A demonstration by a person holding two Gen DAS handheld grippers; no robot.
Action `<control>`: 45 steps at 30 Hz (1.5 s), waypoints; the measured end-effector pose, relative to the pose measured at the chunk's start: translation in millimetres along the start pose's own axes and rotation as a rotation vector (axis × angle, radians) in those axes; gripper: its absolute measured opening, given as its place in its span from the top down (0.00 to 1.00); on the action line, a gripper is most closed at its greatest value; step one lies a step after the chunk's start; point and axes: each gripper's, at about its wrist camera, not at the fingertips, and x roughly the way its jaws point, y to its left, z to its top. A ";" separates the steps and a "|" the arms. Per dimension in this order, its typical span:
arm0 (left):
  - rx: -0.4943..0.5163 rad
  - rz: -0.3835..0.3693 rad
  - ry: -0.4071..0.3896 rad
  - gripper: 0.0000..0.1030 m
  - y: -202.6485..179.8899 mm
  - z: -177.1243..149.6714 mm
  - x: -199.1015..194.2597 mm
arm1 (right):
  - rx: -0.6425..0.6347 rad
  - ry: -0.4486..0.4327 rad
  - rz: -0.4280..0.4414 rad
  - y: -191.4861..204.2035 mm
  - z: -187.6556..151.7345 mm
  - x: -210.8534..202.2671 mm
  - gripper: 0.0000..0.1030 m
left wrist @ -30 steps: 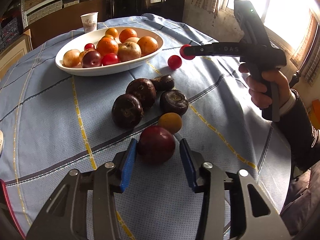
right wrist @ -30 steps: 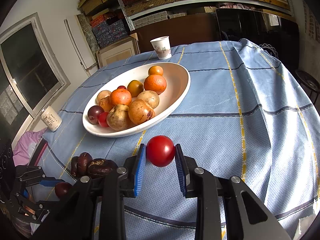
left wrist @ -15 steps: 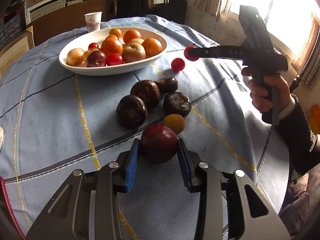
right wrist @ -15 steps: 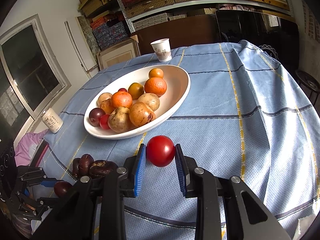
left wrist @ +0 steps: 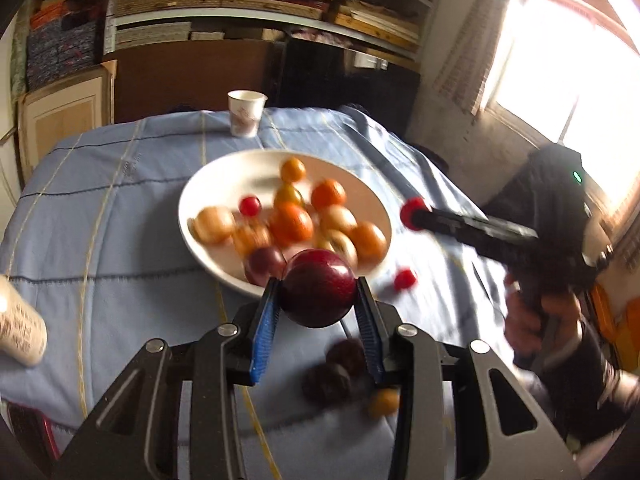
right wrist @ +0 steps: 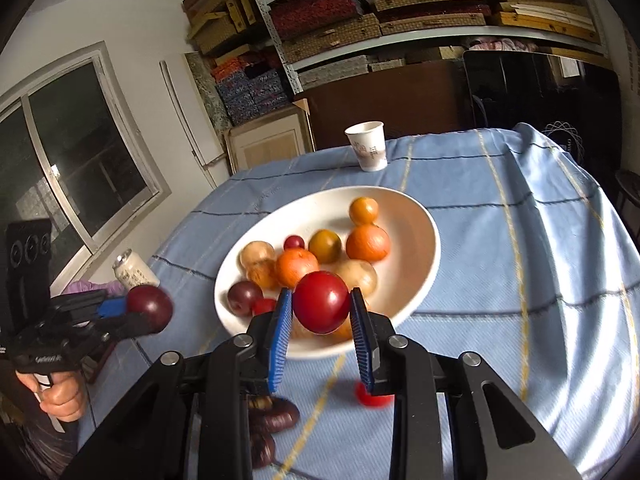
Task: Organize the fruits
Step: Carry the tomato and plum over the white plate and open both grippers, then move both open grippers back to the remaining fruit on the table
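Left hand-held gripper (left wrist: 318, 304) clamped on one dark plum (left wrist: 319, 294), right hand-held gripper (right wrist: 322, 316) clamped on one red tomato (right wrist: 321, 307), one white bowl (right wrist: 424, 256)

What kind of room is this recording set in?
Probably a lived-in home room used partly for storage: a table under a blue checked cloth holding a fruit bowl, stacked boxes on wall shelves, and a window.

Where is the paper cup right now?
The paper cup stands upright on the blue tablecloth at the table's far edge, just beyond the white fruit bowl. The right wrist view shows it top centre, before the brown cabinet.
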 end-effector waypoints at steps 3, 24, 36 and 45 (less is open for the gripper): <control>-0.048 0.054 0.000 0.64 11.6 22.1 24.7 | 0.019 0.016 0.011 1.3 12.1 22.6 0.72; -0.108 0.249 -0.102 0.13 22.2 35.6 28.1 | 0.035 -0.014 0.000 -3.7 27.8 35.8 0.48; -0.206 0.297 -0.090 0.05 19.7 -49.3 -9.7 | -0.048 0.110 -0.170 -12.1 -47.1 9.2 0.42; -0.188 0.355 -0.080 0.05 13.0 -59.0 -7.3 | -0.099 0.131 -0.200 -3.9 -55.8 14.6 0.42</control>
